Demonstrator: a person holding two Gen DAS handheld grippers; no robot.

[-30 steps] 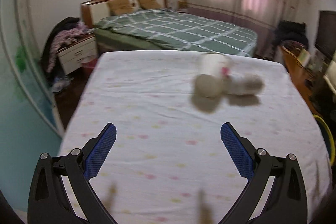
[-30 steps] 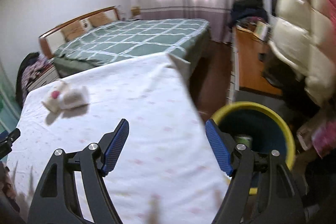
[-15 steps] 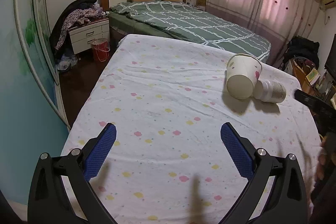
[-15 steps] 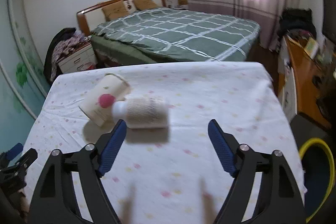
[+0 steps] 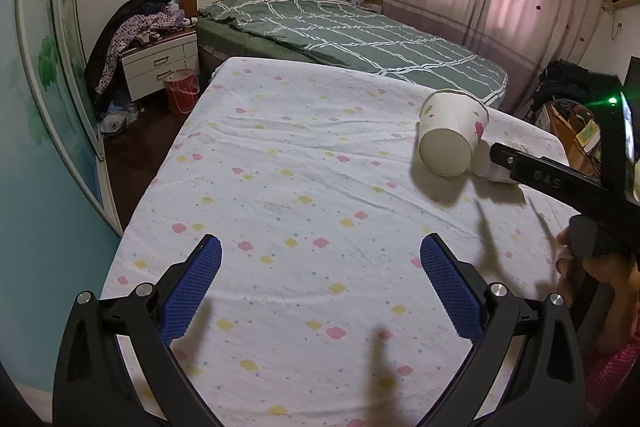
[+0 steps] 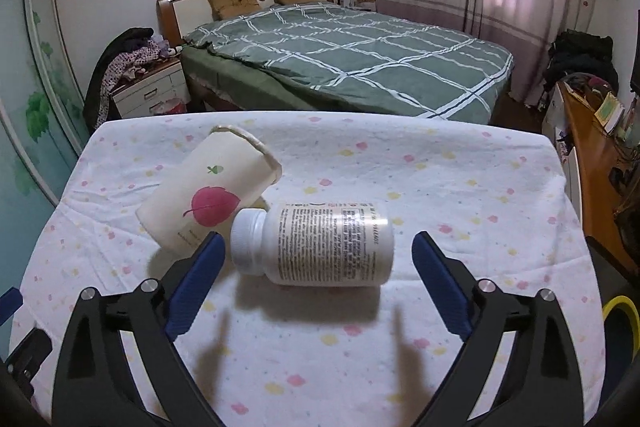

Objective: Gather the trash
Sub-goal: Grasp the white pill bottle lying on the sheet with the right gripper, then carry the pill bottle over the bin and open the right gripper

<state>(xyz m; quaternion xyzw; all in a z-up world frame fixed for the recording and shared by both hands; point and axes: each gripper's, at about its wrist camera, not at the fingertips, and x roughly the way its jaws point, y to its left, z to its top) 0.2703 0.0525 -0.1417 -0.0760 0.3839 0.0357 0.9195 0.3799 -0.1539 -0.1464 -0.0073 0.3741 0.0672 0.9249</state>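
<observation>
A white plastic bottle (image 6: 320,243) with a printed label lies on its side on the flowered sheet (image 6: 360,347). A cream paper cup (image 6: 208,199) with a pink leaf lies on its side against the bottle's cap end. My right gripper (image 6: 316,279) is open, its blue pads either side of the bottle, just short of it. In the left wrist view the cup (image 5: 452,135) lies at the right, the bottle (image 5: 494,171) mostly hidden behind the right gripper's finger (image 5: 548,179). My left gripper (image 5: 320,287) is open and empty over the sheet.
A yellow-rimmed bin (image 6: 620,315) stands on the floor at the table's right edge. A green checked bed (image 6: 360,63) lies beyond the table. A wooden desk (image 6: 596,155) stands to the right, a nightstand (image 5: 160,63) and red bucket (image 5: 182,91) to the left.
My right gripper swung from the bin to the table and has closed in on the bottle, now between its open pads. The left view panned; the right gripper has come into it.
</observation>
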